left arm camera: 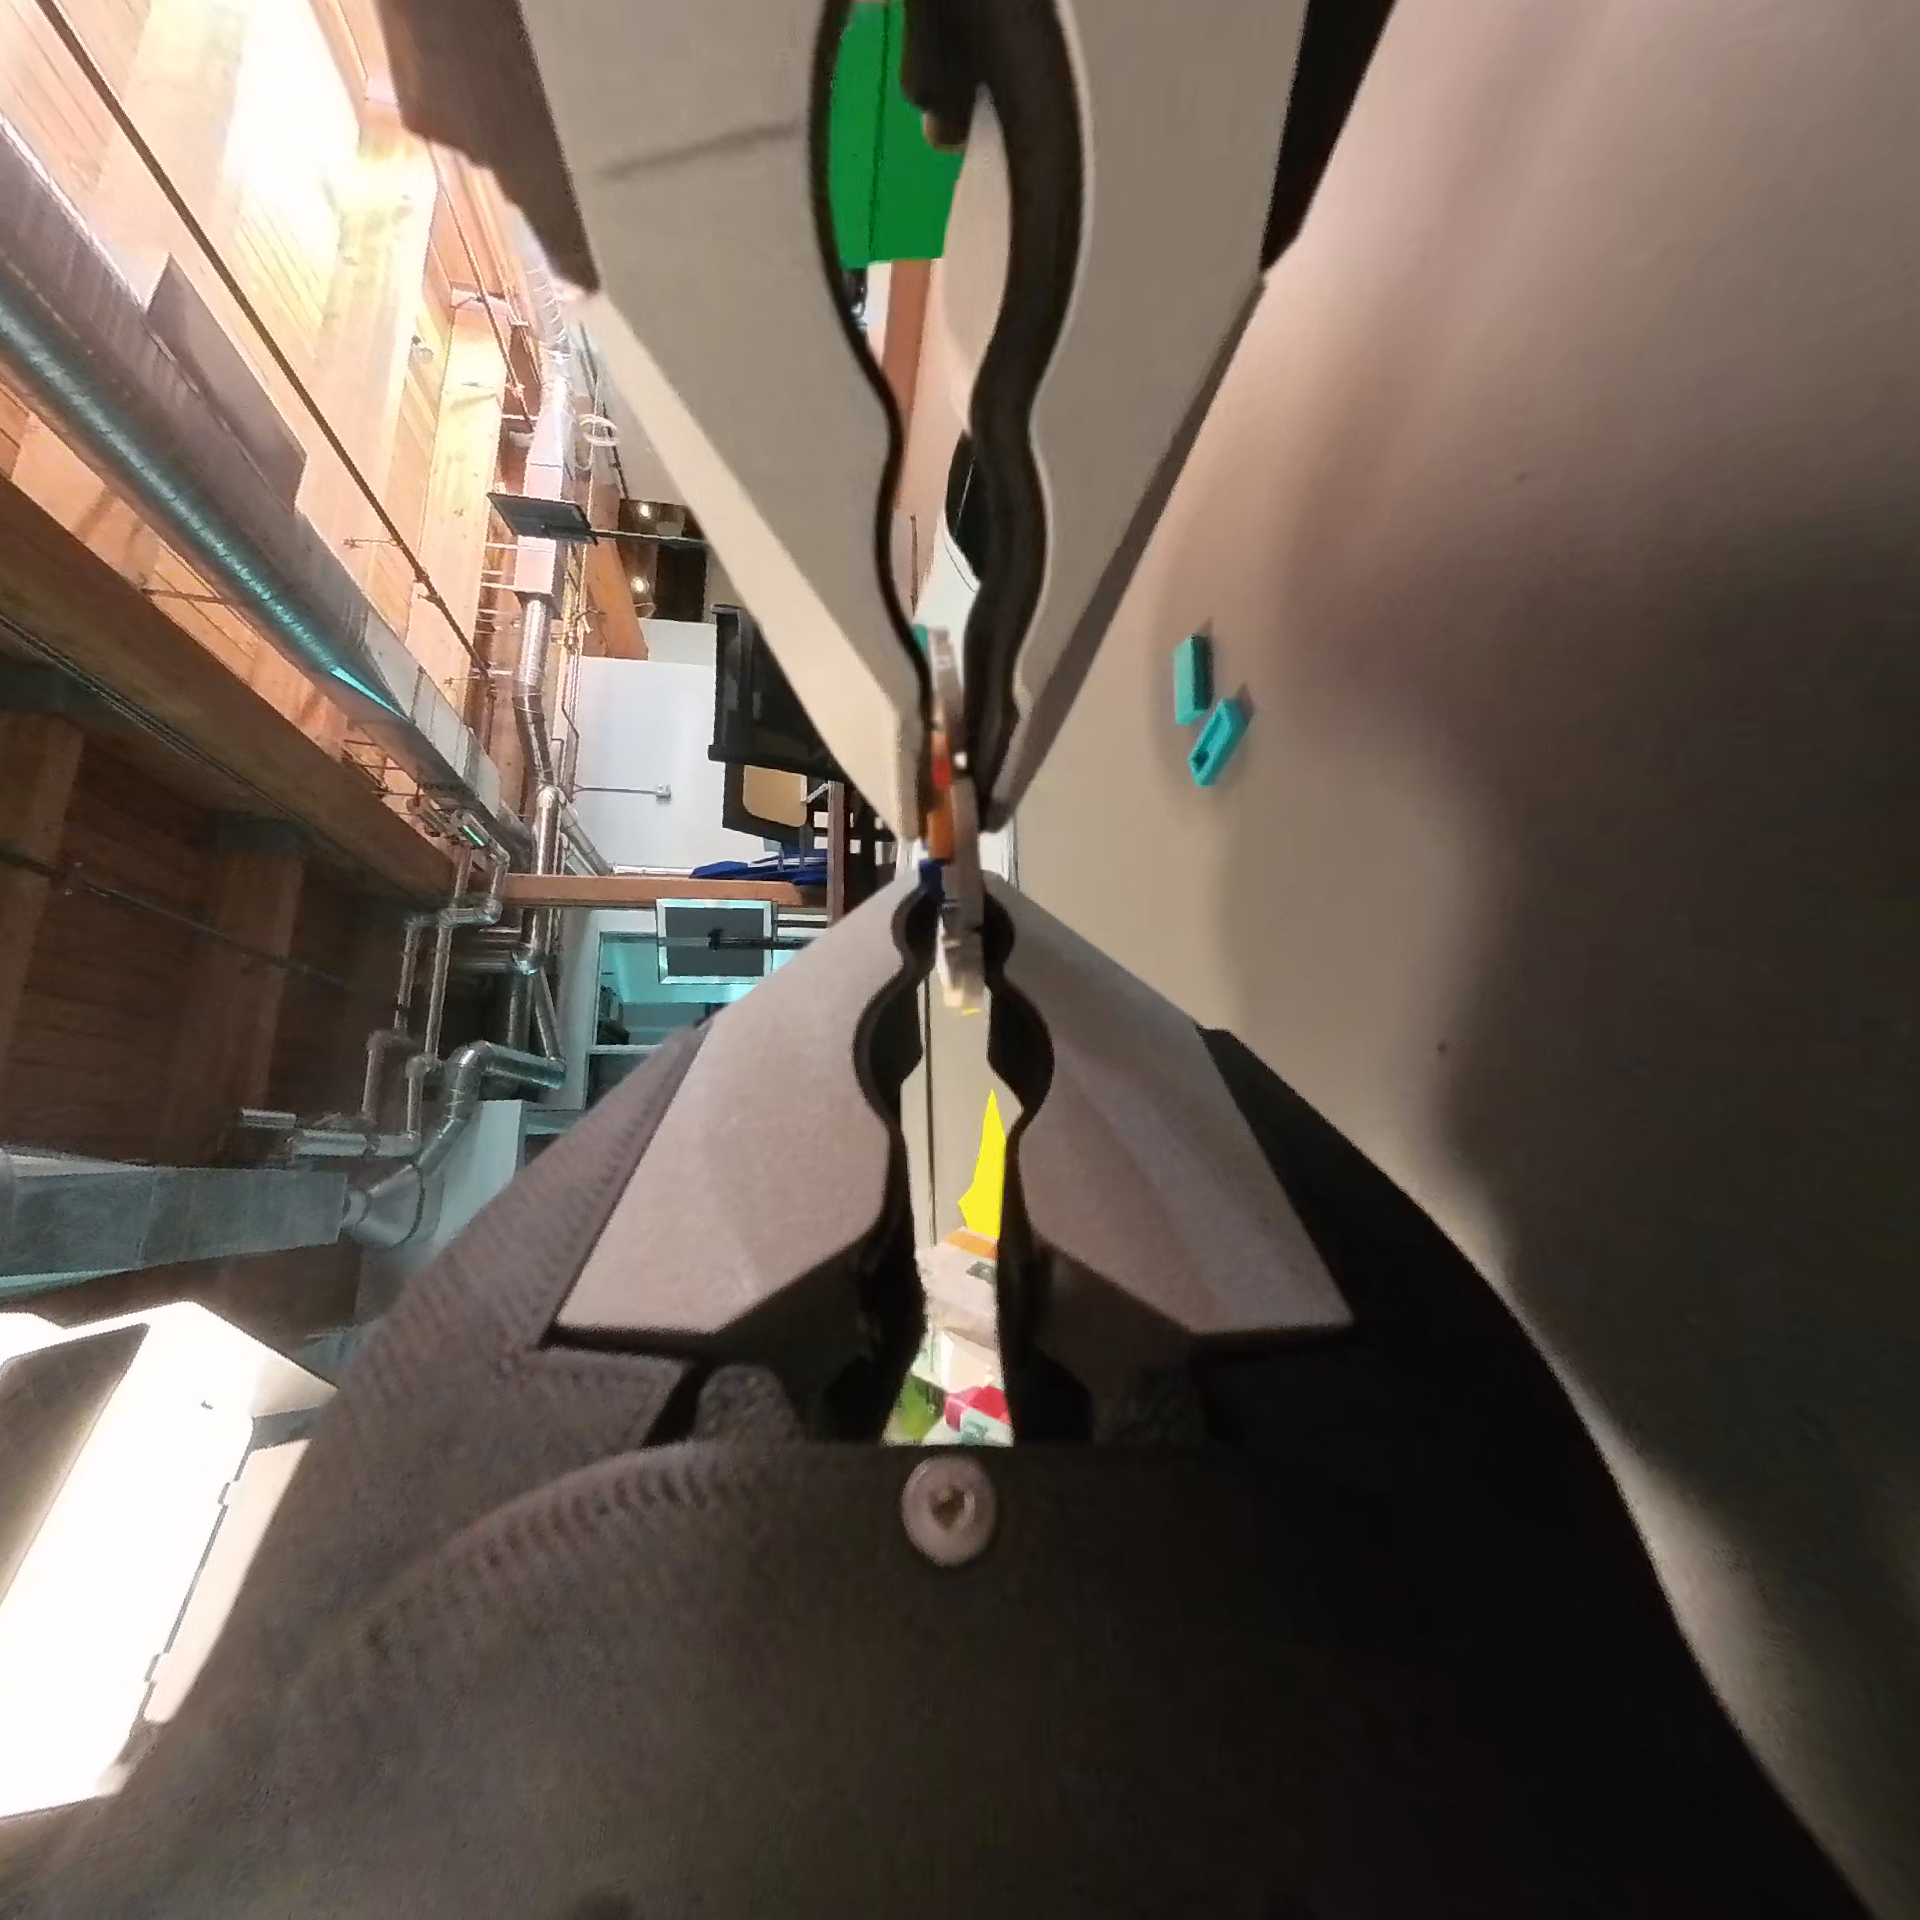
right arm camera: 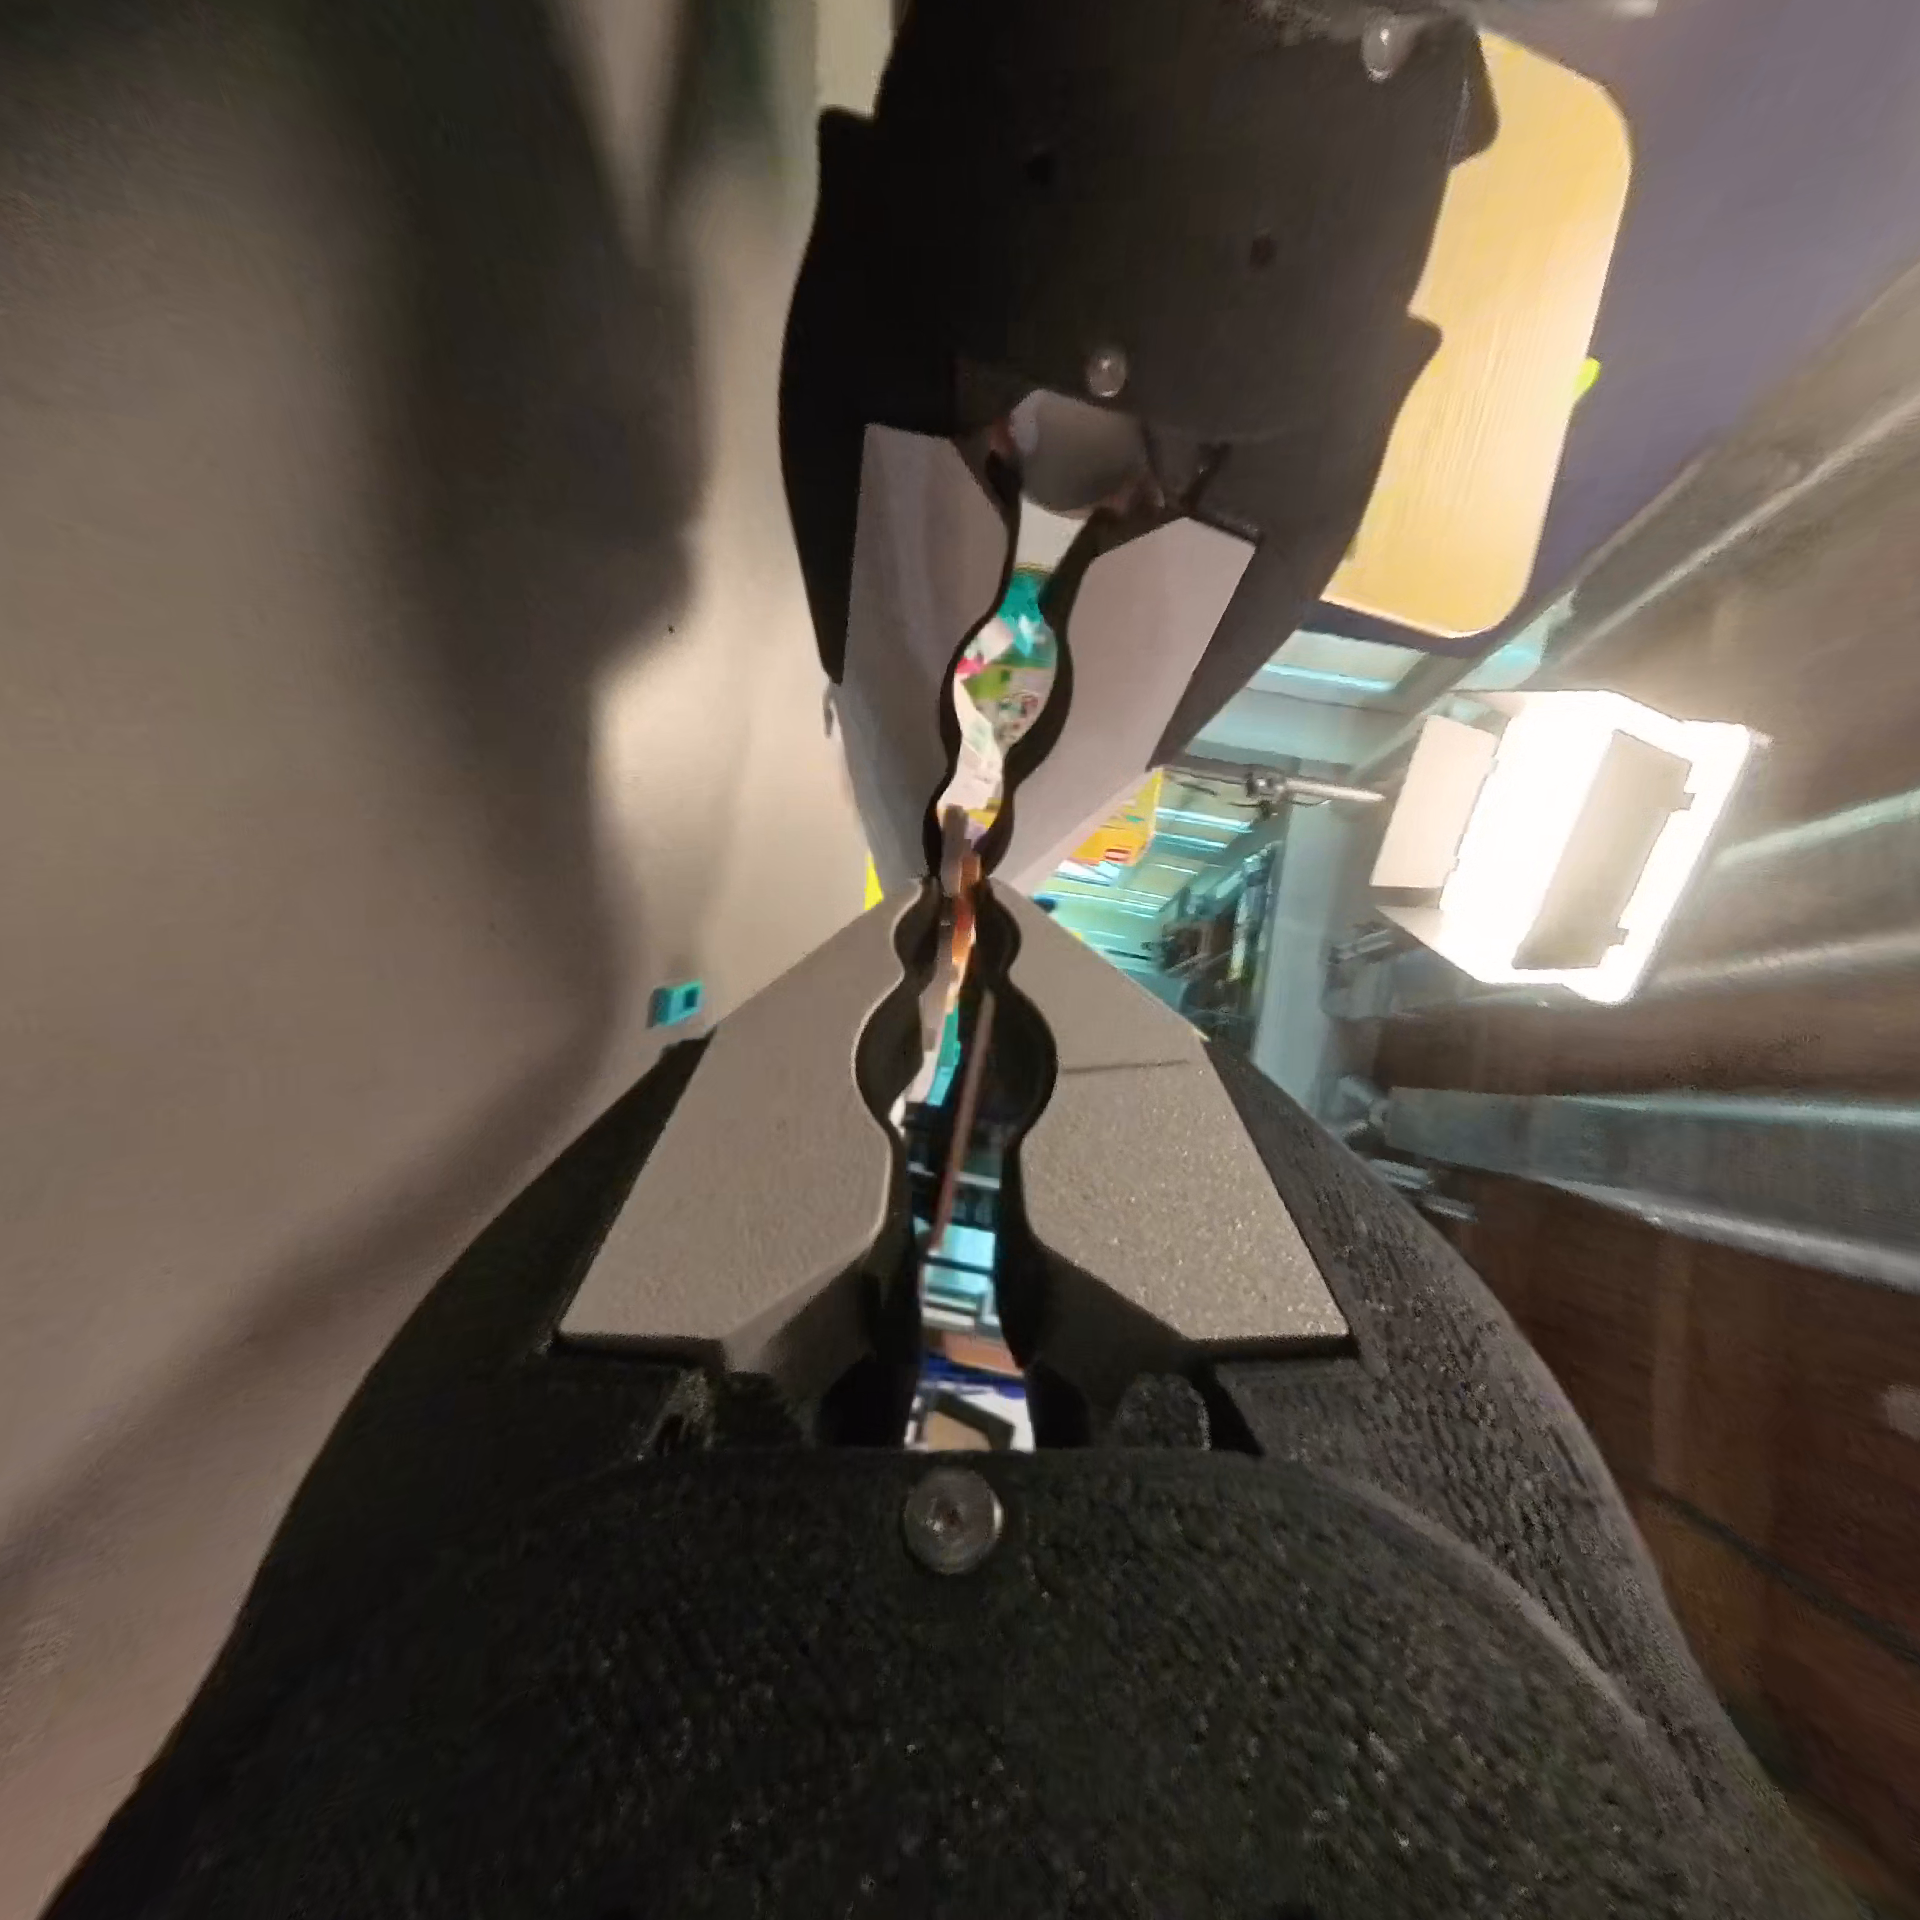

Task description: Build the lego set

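Left and right tools meet tip to tip above a pale tabletop (left arm camera: 1558,727), both cameras rolled sideways so that the tabletop stands like a wall. In the left wrist view the left tool (left arm camera: 951,914) has its fingers drawn nearly together, pinching a small lego assembly (left arm camera: 951,831) of grey, orange and white parts at the tips; the opposing right tool enters from the top of that view and closes on the same assembly from the other end. In the right wrist view the right tool (right arm camera: 956,904) is likewise almost closed on the assembly (right arm camera: 961,883), and the left tool's black body fills the upper part of that view. The assembly is held off the tabletop, between the two pairs of fingertips; its exact form is hidden by the pads. Two teal bricks (left arm camera: 1205,712) lie side by side on the tabletop, well apart from the tools; one teal brick (right arm camera: 675,1006) shows in the right wrist view. Through the finger gaps a yellow piece (left arm camera: 987,1174) and mixed coloured items appear, too blurred to identify. Ceiling ducts (left arm camera: 156,436) and wooden beams fill the background
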The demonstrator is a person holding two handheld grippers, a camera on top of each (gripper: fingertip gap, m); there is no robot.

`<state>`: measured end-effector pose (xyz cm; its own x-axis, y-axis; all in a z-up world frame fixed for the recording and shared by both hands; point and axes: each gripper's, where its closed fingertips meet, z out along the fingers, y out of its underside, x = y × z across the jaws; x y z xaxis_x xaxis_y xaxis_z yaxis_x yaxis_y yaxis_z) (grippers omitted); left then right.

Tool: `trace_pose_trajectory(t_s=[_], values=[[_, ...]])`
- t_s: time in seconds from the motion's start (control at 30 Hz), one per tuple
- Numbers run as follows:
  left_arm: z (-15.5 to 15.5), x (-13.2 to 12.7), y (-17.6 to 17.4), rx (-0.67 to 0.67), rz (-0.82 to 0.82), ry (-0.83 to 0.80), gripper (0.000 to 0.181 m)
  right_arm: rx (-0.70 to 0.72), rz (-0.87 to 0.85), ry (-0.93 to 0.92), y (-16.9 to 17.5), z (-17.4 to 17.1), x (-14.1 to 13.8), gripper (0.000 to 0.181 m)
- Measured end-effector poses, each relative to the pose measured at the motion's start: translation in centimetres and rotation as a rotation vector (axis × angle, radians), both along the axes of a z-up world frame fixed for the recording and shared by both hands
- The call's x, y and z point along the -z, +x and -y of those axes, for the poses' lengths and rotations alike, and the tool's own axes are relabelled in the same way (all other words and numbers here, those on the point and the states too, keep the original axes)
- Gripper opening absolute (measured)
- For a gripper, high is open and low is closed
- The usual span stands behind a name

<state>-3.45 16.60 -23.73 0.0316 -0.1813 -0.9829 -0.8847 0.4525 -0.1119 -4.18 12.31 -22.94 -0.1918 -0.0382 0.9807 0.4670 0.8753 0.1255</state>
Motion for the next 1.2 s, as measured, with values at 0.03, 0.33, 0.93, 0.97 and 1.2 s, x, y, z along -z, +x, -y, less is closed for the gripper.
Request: trace_pose_trajectory(t_s=[0.03, 0.33, 0.93, 0.97, 1.2], values=[[0.0, -0.1, 0.0, 0.004, 0.005, 0.004, 0.004, -0.004, -0.004, 0.003, 0.0, 0.1, 0.0, 0.004], [0.0, 0.2, 0.1, 0.007, -0.012, 0.007, 0.004, 0.003, 0.008, -0.167, 0.6, -0.3, 1.1, 0.031], [-1.2, 0.5, -1.0, -0.061, 0.141, -0.112, 0.035, 0.345, 0.003, -0.222, 6.2, -7.3, 2.3, 0.004], [-1.3, 0.2, -1.3, -0.067, 0.164, -0.113, 0.038, 0.406, 0.045, -0.230, 7.2, -8.3, 3.1, 0.004], [-1.6, -0.2, -1.7, -0.079, 0.252, -0.141, 0.037, 0.459, 0.171, -0.298, 9.0, -8.9, 5.0, 0.010]])
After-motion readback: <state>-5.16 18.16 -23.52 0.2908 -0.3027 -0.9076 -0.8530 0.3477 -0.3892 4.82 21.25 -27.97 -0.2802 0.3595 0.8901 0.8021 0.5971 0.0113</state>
